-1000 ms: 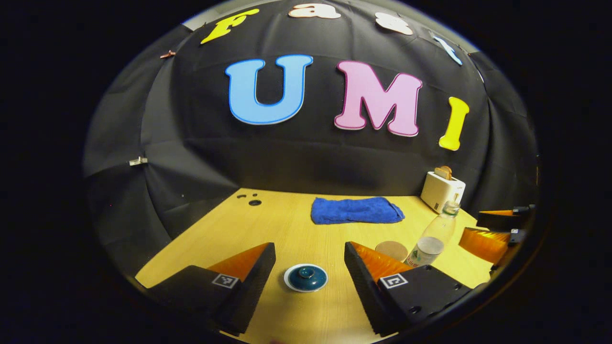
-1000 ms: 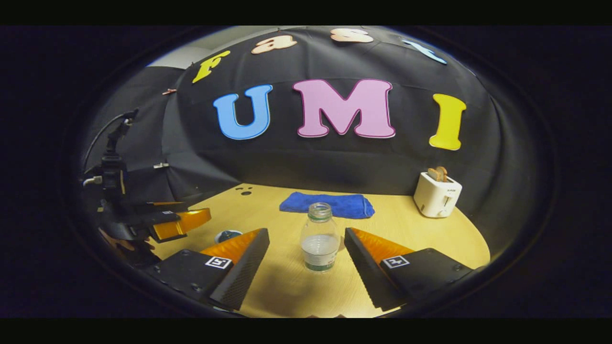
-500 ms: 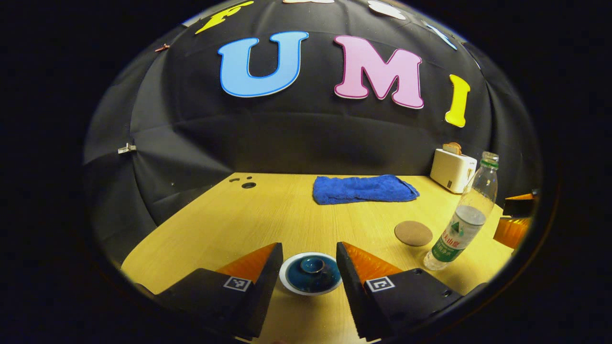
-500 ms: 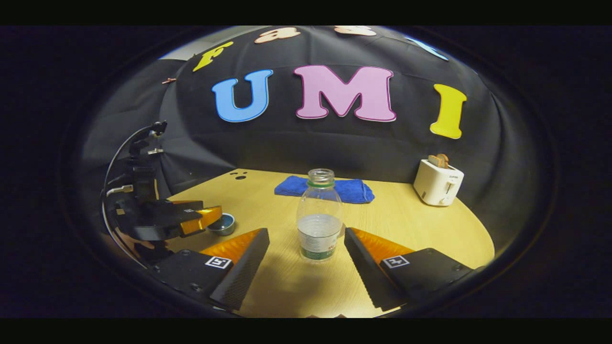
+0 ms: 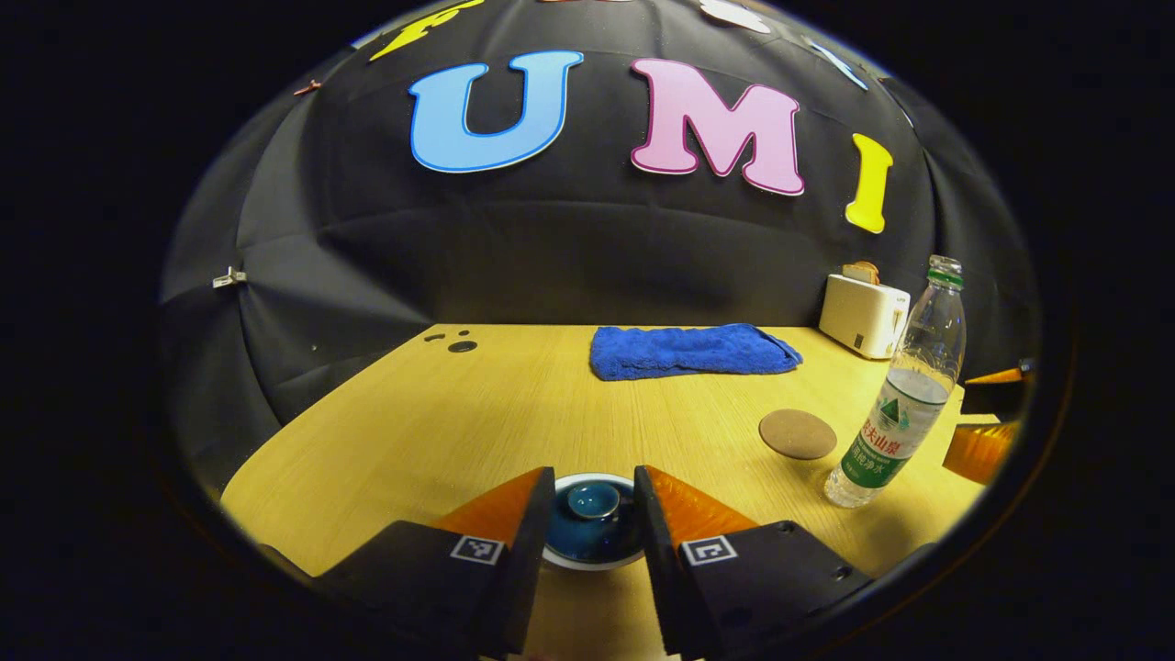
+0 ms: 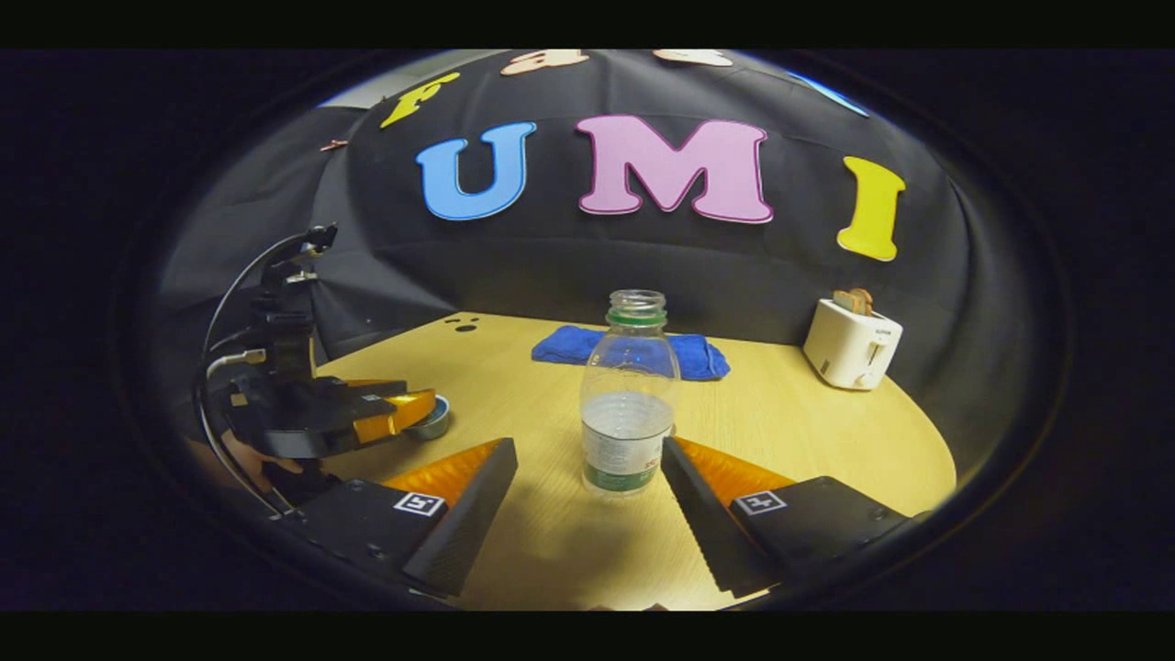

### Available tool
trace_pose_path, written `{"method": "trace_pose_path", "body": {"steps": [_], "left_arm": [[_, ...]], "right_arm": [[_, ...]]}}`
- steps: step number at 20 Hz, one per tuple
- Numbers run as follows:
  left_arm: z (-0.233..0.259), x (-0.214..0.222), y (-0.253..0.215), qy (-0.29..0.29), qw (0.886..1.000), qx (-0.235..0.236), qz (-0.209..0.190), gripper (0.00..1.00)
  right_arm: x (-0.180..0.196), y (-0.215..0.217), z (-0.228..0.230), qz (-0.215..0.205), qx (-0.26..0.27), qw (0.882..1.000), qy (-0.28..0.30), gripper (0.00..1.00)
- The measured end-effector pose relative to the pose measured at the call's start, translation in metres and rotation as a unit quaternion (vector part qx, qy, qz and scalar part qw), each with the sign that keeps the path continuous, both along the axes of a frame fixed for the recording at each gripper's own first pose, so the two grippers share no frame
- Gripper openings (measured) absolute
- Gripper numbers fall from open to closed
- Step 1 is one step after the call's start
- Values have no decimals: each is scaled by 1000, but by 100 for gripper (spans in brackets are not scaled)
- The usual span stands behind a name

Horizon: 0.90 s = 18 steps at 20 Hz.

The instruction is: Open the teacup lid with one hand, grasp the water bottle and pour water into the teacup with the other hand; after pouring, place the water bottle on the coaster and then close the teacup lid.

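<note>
Now the left gripper [image 5: 592,500] sits low over the bench [image 5: 514,413] with the teacup lid [image 5: 592,519] directly between its jaws. The jaws are parted only a little wider than the lid's small knob [image 5: 592,500], one just to each side of it, and neither visibly presses on it, so this reads as the last instant before a pinch rather than a hold. The low, centred approach makes sense: the knob is the only part that can be lifted without disturbing the teacup underneath, most of which is hidden by the lid.

Ahead of the right gripper [image 6: 587,477] stands the water bottle [image 6: 630,395], upright, uncapped and roughly half full, centred on the gap just beyond the jaw tips. Those jaws are spread wide, wider than the bottle's body, with nothing between them yet. Lining up on the lower, labelled part looks sensible, since a grip there keeps the open neck free for pouring.

From the left gripper view, the coaster [image 5: 797,433] lies bare on the bench beyond the right-hand jaw, just beside the bottle, ready as its resting place. Farther off, a blue towel [image 5: 688,350] and a toaster [image 5: 861,315] sit near the wall, well apart from the work.
</note>
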<state>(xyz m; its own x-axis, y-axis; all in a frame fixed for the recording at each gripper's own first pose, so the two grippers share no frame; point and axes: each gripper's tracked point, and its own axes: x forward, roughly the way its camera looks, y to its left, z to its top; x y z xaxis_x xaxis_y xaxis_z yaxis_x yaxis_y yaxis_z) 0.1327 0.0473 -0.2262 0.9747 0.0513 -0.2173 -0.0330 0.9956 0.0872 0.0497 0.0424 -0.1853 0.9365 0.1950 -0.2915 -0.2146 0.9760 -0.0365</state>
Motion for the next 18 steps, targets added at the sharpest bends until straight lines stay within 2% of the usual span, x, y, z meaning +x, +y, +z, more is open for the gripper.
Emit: {"method": "trace_pose_path", "body": {"steps": [2,3,4,5,10,11,12,13,14,15,18], "left_arm": [[0,1,-2,-3,1000,6,-6,51],[-2,1,-2,-2,1000,9,-8,44],[-3,0,-2,-2,1000,13,-10,50],[-2,2,-3,-4,1000,17,-13,43],[0,4,-5,-8,998,47,-37,33],[0,5,-4,-11,998,46,-37,27],[1,6,-4,-13,998,43,-36,30],[1,7,-3,-13,999,39,-35,24],[2,7,-3,-12,999,33,-31,24],[2,7,-2,-11,999,27,-30,27],[12,6,1,-21,999,24,-25,26]], "right_arm": [[5,-2,-3,-1,1,1000,-1,98],[7,-3,-5,-3,2,1000,-2,98],[9,-4,-7,-5,3,1000,-4,98],[13,-5,-7,-8,5,1000,-6,98],[24,-5,-21,-16,9,1000,-11,98],[26,-4,-23,-16,10,1000,-14,98],[29,-3,-26,-18,10,1000,-16,98],[33,-4,-28,-19,9,1000,-18,98],[35,-4,-31,-21,8,1000,-18,98],[38,-4,-34,-22,10,1000,-17,98],[47,-3,-35,-28,21,999,-20,99]]}}
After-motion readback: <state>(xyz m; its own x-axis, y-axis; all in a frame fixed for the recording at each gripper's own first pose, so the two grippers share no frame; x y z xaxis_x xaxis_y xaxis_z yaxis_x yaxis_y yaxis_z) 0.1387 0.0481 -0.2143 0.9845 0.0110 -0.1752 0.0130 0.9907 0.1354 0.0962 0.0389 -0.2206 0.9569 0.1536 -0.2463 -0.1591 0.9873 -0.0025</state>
